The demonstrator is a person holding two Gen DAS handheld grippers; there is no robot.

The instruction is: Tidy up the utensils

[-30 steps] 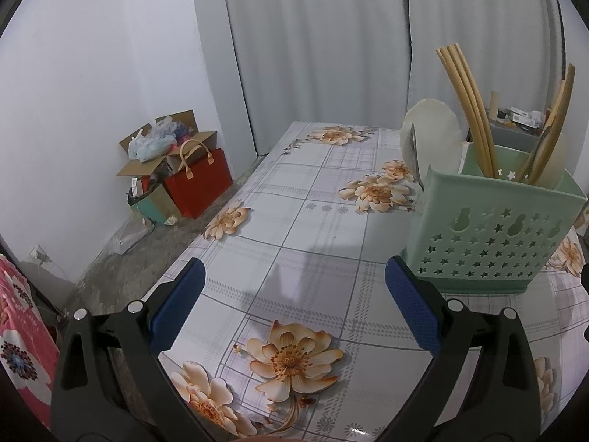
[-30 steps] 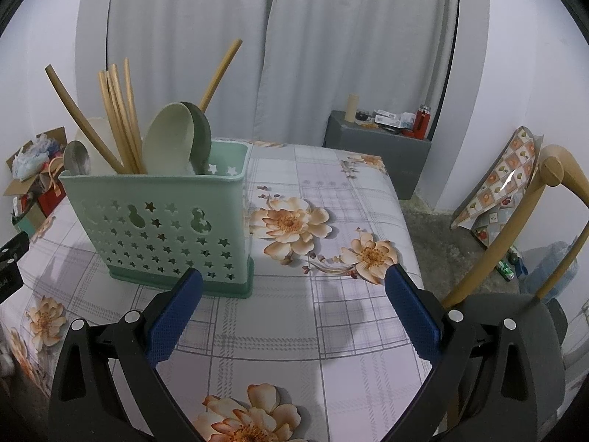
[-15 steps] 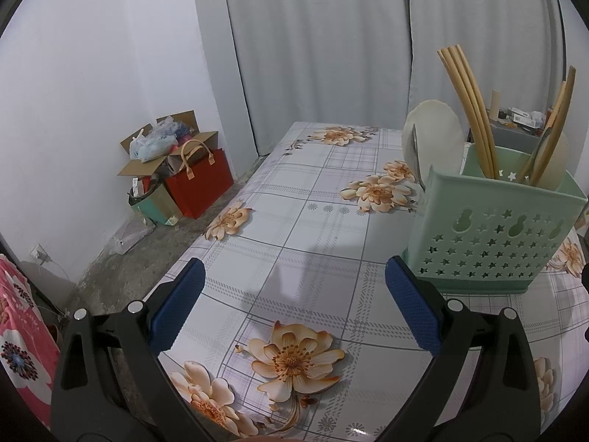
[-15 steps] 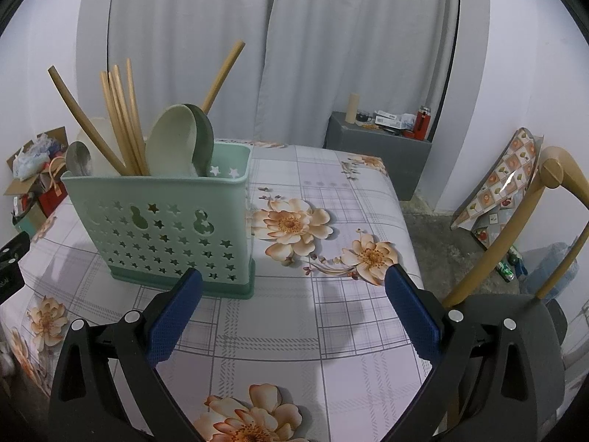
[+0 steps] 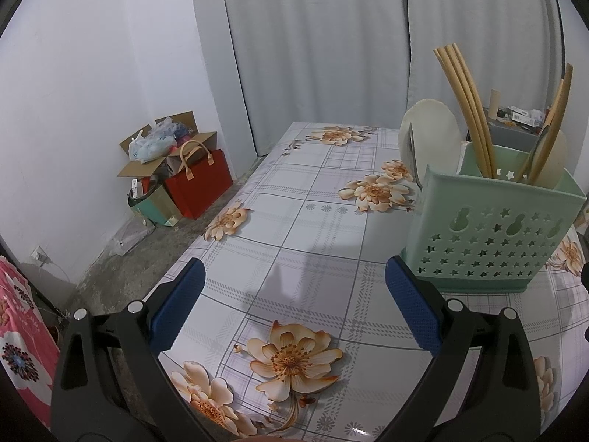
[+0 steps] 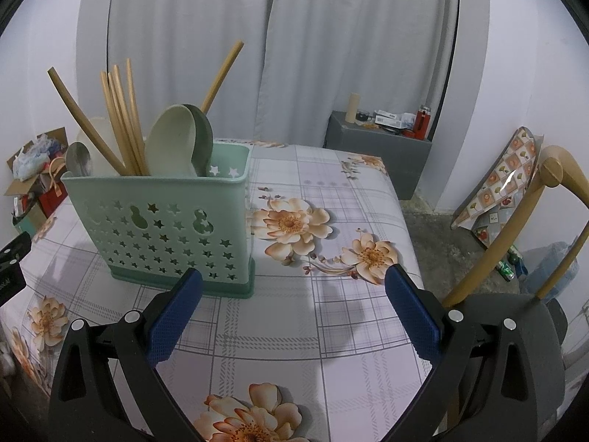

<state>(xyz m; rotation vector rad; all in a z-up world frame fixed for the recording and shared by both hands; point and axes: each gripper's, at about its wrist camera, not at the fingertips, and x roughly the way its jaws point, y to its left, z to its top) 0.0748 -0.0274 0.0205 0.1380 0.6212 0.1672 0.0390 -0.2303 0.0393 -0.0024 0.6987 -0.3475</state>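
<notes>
The sorting looks finished: no loose utensil shows on the table (image 6: 331, 331). Both the left gripper (image 5: 294, 287) and right gripper (image 6: 292, 289) hover wide apart, empty, just in front of the caddy (image 6: 162, 224). Any next move needs only pulling back. Standing in the caddy: chopsticks (image 6: 121, 121), pale spoons (image 6: 173, 147), a metal spoon (image 6: 78, 158).

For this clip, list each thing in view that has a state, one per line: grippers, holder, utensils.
left gripper: open, empty, above the table.
right gripper: open, empty.
green utensil holder: upright on the floral tablecloth, loaded.
chopsticks: standing in the holder, leaning.
pale spoons: in the holder, bowls up.
metal spoon: in the holder, bowl up.
</notes>
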